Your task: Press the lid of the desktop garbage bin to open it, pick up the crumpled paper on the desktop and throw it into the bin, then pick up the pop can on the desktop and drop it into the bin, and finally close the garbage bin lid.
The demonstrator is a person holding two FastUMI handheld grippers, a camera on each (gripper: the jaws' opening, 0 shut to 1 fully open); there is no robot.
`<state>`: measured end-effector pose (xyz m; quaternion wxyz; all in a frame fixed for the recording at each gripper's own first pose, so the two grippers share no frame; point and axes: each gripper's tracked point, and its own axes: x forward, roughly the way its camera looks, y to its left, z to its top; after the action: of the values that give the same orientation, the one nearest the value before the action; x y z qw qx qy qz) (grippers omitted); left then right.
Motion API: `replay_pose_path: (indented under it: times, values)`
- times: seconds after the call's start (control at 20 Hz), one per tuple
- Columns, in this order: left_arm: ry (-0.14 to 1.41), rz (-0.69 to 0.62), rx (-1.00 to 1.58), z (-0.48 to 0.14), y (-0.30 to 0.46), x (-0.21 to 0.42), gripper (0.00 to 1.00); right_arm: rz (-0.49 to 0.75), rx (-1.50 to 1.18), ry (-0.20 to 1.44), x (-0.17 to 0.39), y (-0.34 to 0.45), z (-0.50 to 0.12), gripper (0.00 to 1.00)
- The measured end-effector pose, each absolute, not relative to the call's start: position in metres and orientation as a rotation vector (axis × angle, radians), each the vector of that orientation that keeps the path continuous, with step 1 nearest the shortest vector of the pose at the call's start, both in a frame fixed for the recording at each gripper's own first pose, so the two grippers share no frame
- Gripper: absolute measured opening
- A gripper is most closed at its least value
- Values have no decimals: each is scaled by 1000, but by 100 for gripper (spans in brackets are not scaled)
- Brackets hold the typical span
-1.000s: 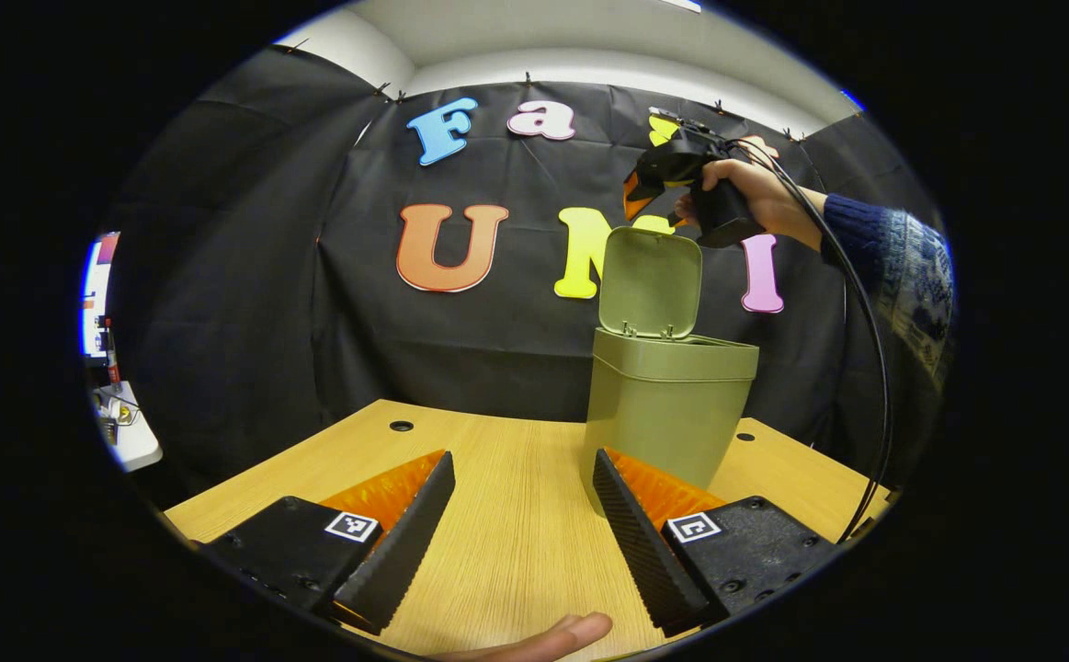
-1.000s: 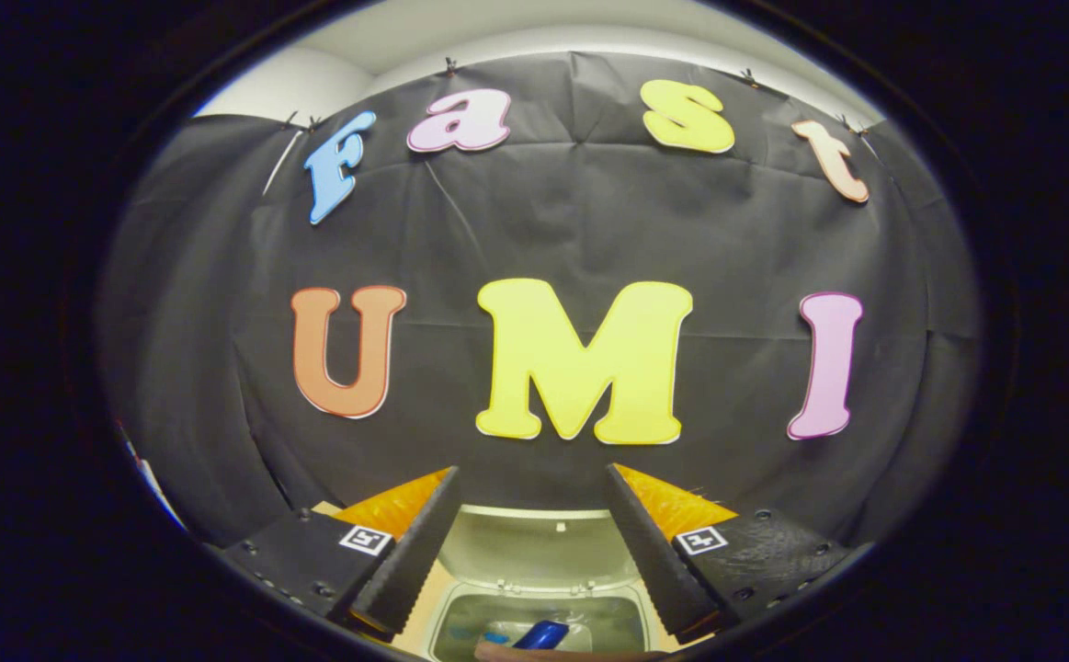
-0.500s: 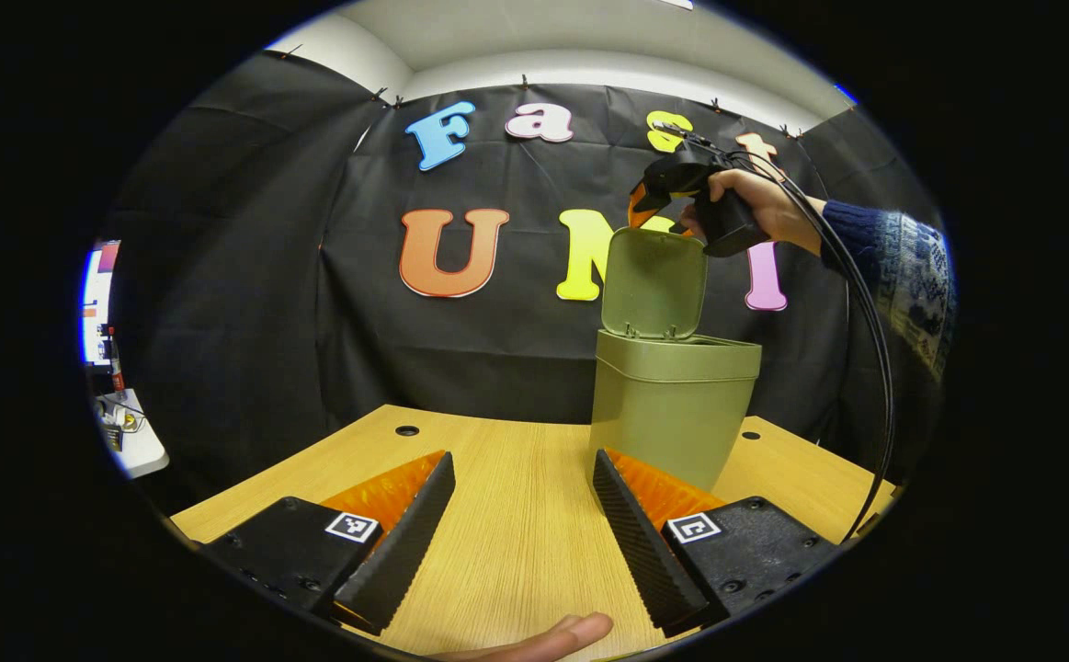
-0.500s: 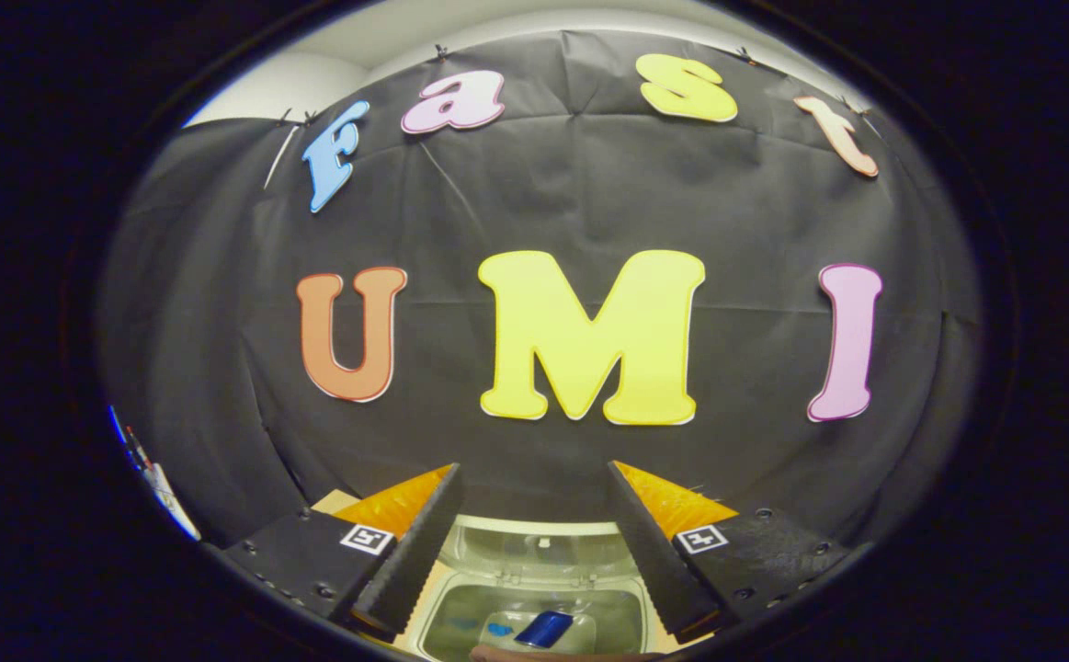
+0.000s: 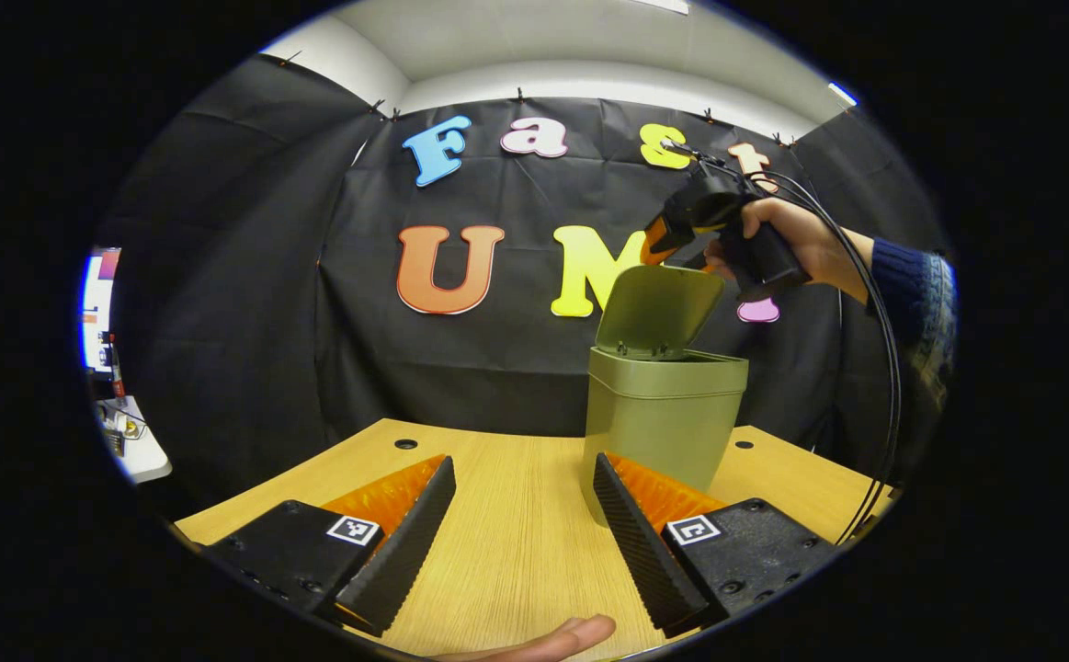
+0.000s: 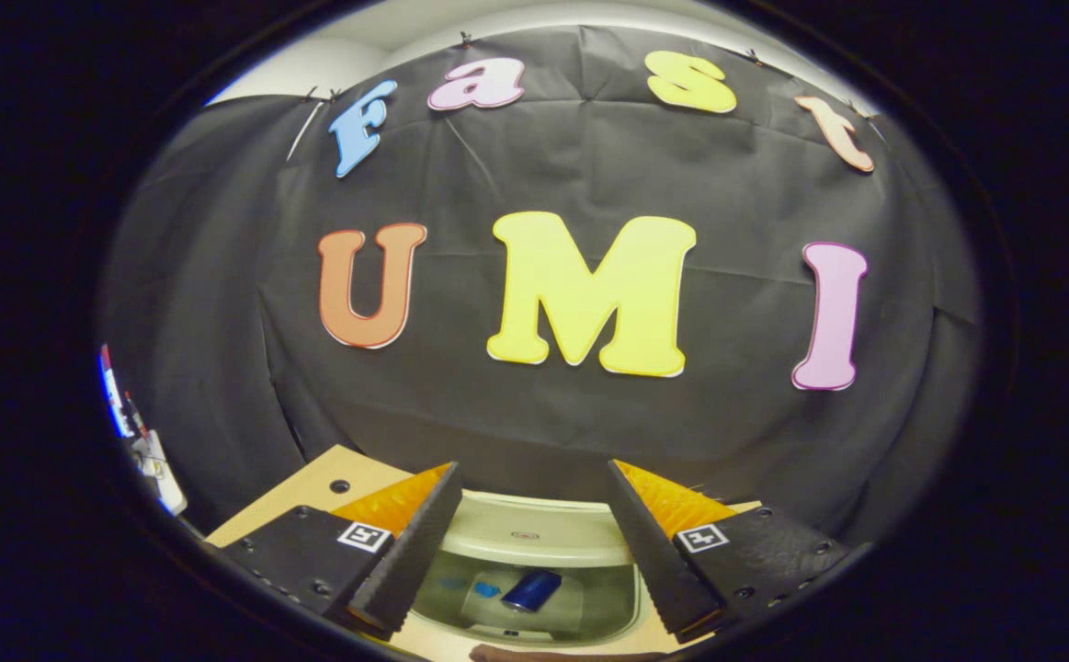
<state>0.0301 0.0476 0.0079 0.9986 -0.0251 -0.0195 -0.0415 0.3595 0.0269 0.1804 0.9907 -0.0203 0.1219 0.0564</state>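
Observation:
An olive desktop bin [image 5: 663, 418] stands on the wooden table [image 5: 506, 460]. Its hinged lid [image 5: 658, 308] leans forward, half open. A hand [image 5: 801, 244] holds my right gripper [image 5: 655, 250] right at the lid's top edge; I cannot tell whether it touches. In the right gripper view my right gripper [image 6: 529, 542] is open above the bin's mouth, with the lid [image 6: 525, 529] between its fingers. A blue pop can [image 6: 531, 589] lies inside the bin on a pale crumpled paper [image 6: 488, 607]. My left gripper [image 5: 525, 533] hovers open over the table, holding nothing, with the bin just beyond its right finger.
A cable [image 5: 883, 368] hangs from the right gripper down past the table's right edge. A fingertip [image 5: 552, 637] shows at the near edge. The tabletop has small round holes [image 5: 405, 444]. A white side table [image 5: 134, 446] with clutter stands far left.
The bin lid has tipped forward from upright to half open. The right gripper and its hand have come down and to the right with it. The left gripper has hardly moved.

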Motion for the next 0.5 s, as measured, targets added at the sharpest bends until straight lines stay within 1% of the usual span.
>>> replay_pose_path:
  times: [0.25, 0.3, 0.35, 0.5]
  values:
    - [-79, -78, -46, 23, 53, 18, 98, 126, 1, 305, 342, 31, 142, 95]
    - [-85, -80, -51, 25, 52, 17, 100, 133, -5, 309, 338, 32, 139, 96]
    - [-87, -84, -59, 25, 51, 16, 98, 134, -17, 303, 336, 31, 138, 96]
    - [-73, -98, -70, 18, 45, 23, 98, 138, -22, 301, 331, 24, 129, 97]
